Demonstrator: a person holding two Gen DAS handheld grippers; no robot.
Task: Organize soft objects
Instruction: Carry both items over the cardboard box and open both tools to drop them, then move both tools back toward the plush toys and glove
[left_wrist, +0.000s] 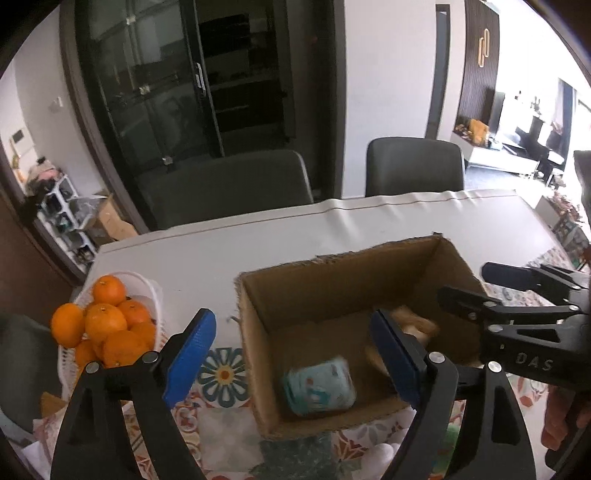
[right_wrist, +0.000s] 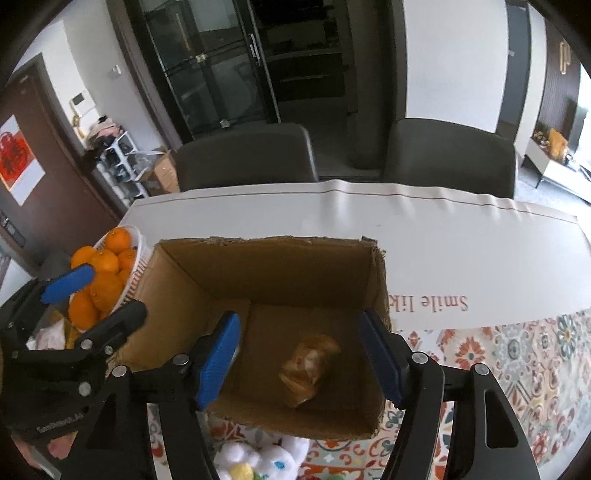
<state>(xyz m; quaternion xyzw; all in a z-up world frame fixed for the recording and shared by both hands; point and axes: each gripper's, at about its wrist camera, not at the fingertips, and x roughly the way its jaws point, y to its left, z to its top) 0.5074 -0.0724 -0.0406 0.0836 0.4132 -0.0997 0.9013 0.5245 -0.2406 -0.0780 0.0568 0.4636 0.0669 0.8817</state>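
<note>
An open cardboard box (left_wrist: 280, 295) (right_wrist: 280, 266) stands on the table. Inside lie a pale blue soft packet (left_wrist: 319, 387) and a brown soft toy (right_wrist: 308, 363), which also shows in the left wrist view (left_wrist: 417, 326). My left gripper (left_wrist: 291, 358) is open and empty above the box's near left side. It also shows in the right wrist view (right_wrist: 96, 293). My right gripper (right_wrist: 301, 360) is open and empty over the box's near edge. It also shows in the left wrist view (left_wrist: 465, 282). A white fluffy toy (right_wrist: 255, 461) lies in front of the box.
A white basket of oranges (left_wrist: 103, 325) (right_wrist: 107, 280) stands left of the box. The table has a white sheet (right_wrist: 443, 240) at the back and a patterned cloth (right_wrist: 517, 350) at the front. Two grey chairs (left_wrist: 236, 184) (left_wrist: 413, 166) stand behind it.
</note>
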